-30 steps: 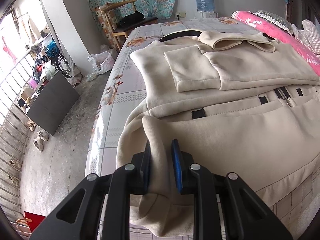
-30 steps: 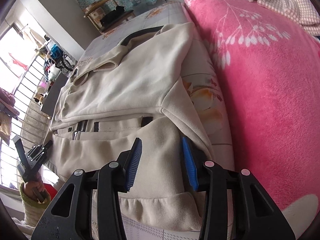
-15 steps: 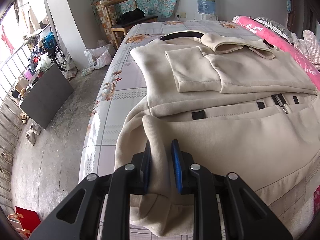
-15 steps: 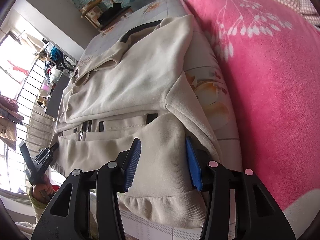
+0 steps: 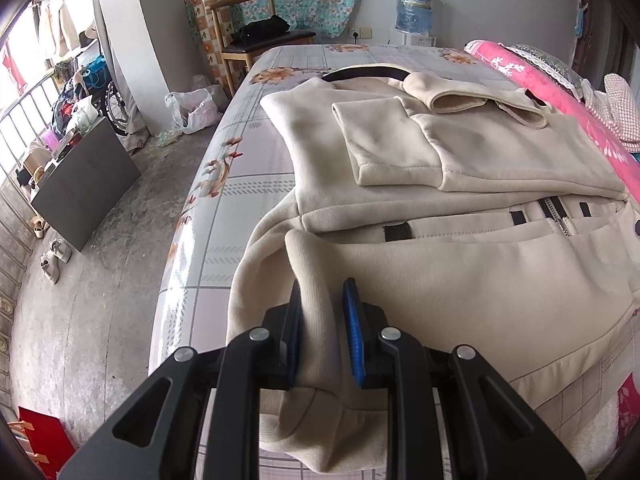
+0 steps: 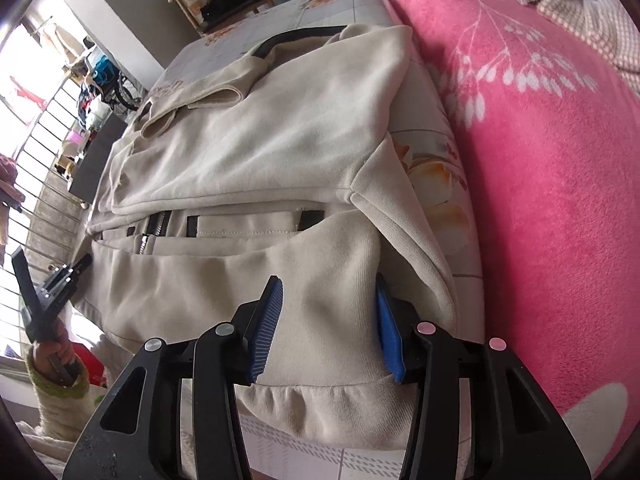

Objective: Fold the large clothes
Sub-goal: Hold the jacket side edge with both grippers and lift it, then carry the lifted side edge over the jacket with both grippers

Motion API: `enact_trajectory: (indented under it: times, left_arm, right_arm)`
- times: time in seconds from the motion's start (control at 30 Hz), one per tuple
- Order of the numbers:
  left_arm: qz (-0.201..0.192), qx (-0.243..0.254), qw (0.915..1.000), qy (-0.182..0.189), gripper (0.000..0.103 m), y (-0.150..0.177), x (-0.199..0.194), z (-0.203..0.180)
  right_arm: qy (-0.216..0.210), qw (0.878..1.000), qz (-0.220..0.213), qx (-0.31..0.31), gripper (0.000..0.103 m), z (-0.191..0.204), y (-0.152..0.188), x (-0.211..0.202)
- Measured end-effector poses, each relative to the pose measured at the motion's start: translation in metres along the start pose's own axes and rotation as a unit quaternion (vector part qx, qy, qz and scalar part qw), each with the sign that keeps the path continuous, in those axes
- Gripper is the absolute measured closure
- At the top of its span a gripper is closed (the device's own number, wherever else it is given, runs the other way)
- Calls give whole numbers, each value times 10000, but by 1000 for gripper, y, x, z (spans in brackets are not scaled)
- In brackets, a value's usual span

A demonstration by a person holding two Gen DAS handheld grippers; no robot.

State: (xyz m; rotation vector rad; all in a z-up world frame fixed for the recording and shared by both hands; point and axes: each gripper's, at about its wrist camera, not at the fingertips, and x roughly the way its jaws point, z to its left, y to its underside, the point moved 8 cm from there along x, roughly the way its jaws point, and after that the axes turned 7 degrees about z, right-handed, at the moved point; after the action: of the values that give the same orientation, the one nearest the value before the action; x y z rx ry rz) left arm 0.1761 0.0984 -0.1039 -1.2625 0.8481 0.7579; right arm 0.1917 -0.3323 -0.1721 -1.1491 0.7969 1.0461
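Daylight floods both views from the railed window (image 5: pixel 24 92) at about ten o'clock, where the panes blow out to near white, most strongly in the right wrist view (image 6: pixel 24 60). The cream jacket (image 5: pixel 460 264) is evenly lit, with soft shadows in its folds. The glossy bed sheet (image 5: pixel 208 216) carries pale glare along its nine o'clock edge. Fisheye curvature bends the walls and railings, and dark vignetting fills the corners. Focus is sharp at centre and softens slightly toward the rim.

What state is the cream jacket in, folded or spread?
Partly folded: the jacket has both sleeves laid across its chest and the hem end raised.
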Motion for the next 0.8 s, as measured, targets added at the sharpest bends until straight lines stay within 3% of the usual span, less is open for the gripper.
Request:
enact_trajectory:
  times: [0.13,0.2,0.27,0.47,0.8]
  left_arm:
    - [-86,31,9999,-56,84,1,-1,-1]
    - [-155,46,9998,-111,85,2,-2,-1]
    - [-266,40,9995,-141,90,1,-5,0]
    - [-800,-26,9968,-72,93,4,-39,7]
    - [-1792,-229,9835,112,95,-10,-121,17]
  right_arm:
    - [672,9971,-159,-323,83,0,3,-1]
    - [735,9963,-269,-355,94,0,4,-4]
    - [791,9951,-443,-388,98,2,6,-12]
    - [1048,9867,-1107,-572,100,16,18,-51]
    - [772,9710,-2206,-501,100,34,19,-124]
